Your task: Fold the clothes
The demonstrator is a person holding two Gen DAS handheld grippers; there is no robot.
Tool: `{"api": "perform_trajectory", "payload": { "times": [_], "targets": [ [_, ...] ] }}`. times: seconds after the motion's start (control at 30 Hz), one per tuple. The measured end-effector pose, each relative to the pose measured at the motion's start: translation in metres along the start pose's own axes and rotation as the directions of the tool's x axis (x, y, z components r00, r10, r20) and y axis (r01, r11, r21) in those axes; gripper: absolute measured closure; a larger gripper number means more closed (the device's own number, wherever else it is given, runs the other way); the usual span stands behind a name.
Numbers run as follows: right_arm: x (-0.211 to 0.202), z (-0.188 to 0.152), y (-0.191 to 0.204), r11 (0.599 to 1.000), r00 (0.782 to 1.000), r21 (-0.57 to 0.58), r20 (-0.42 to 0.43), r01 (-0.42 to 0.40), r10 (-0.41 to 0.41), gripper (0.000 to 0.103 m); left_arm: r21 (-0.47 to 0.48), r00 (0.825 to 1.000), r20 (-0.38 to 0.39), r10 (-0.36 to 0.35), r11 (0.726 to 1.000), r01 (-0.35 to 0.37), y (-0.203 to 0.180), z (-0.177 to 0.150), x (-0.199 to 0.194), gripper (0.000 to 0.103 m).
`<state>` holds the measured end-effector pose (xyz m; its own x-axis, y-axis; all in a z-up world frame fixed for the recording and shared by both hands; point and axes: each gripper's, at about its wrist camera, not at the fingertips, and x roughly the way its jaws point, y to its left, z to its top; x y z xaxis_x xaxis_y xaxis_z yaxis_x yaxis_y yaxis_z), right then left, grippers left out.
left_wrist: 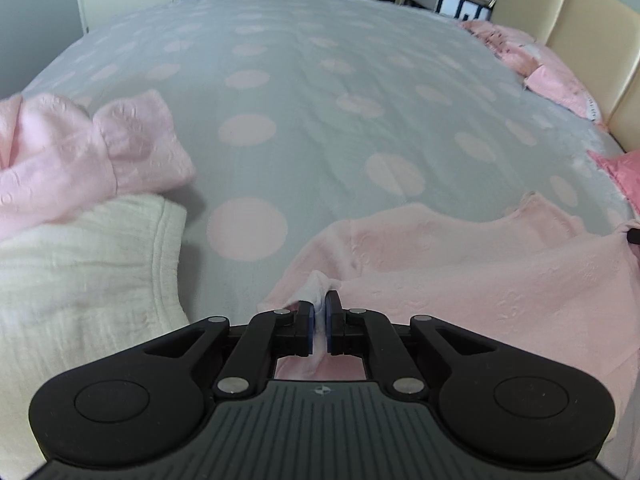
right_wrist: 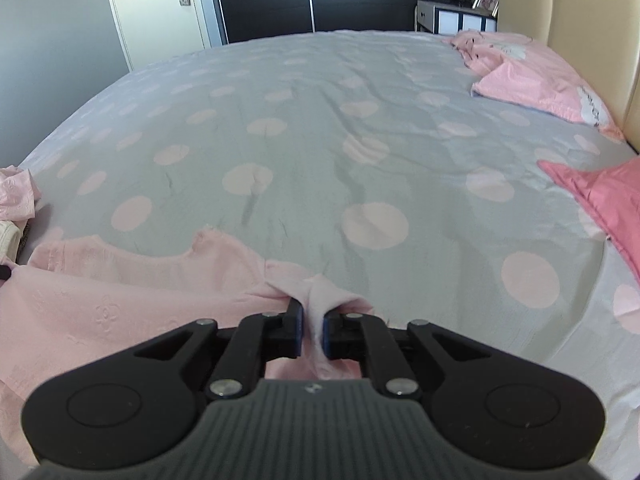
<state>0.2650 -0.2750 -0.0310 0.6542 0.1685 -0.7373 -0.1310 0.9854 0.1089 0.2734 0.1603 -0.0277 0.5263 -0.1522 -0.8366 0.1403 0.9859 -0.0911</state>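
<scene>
A pale pink embossed garment [left_wrist: 480, 276] lies spread on the grey bed cover with pink dots [left_wrist: 304, 92]. My left gripper [left_wrist: 319, 308] is shut on a bunched edge of this garment at its left side. In the right wrist view the same pink garment [right_wrist: 120, 304] spreads to the left, and my right gripper [right_wrist: 312, 320] is shut on a pinched fold at its right edge. The other gripper's tip shows at each view's edge [left_wrist: 634, 236].
A cream garment [left_wrist: 80, 276] and a crumpled pink garment [left_wrist: 80, 148] lie at the left. Pink pillows [right_wrist: 532, 76] and a darker pink cushion [right_wrist: 608, 200] sit by the beige headboard [left_wrist: 580, 40]. A door, dark wardrobe and a small dresser [right_wrist: 452, 16] stand beyond the bed.
</scene>
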Motion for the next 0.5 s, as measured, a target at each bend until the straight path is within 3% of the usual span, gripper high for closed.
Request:
{"api": "perform_trajectory", "payload": {
  "times": [0.07, 0.17, 0.2, 0.3, 0.4, 0.5],
  "targets": [
    [-0.002, 0.002, -0.001, 1.000, 1.000, 0.021, -0.012, 0.001, -0.001, 0.082, 0.000, 1.000, -0.022, 0.017, 1.000, -0.017, 0.000, -0.001, 0.002, 0.094],
    [-0.012, 0.006, -0.002, 0.998, 1.000, 0.049, -0.012, -0.026, 0.026, 0.058, 0.016, 0.997, -0.016, 0.073, 0.997, -0.073, -0.001, 0.000, -0.008, 0.070],
    [-0.016, 0.006, -0.003, 0.998, 0.999, 0.056, -0.013, -0.035, 0.036, 0.056, 0.018, 0.996, -0.005, 0.085, 0.996, -0.085, 0.000, 0.000, -0.014, 0.062],
    [-0.032, 0.006, -0.001, 0.998, 0.999, 0.045, -0.013, -0.045, 0.046, 0.051, 0.001, 0.996, 0.028, 0.080, 0.997, -0.081, 0.003, -0.003, -0.038, 0.060],
    [-0.050, 0.002, 0.000, 0.998, 0.999, 0.045, -0.008, -0.049, 0.049, 0.022, 0.035, 0.995, 0.058, 0.081, 0.996, -0.083, 0.001, -0.009, -0.061, 0.060],
    [-0.069, -0.001, -0.003, 0.998, 0.999, 0.059, 0.014, -0.032, 0.031, 0.019, 0.110, 0.992, 0.087, 0.091, 0.989, -0.101, -0.007, -0.019, -0.083, 0.060]
  ]
}}
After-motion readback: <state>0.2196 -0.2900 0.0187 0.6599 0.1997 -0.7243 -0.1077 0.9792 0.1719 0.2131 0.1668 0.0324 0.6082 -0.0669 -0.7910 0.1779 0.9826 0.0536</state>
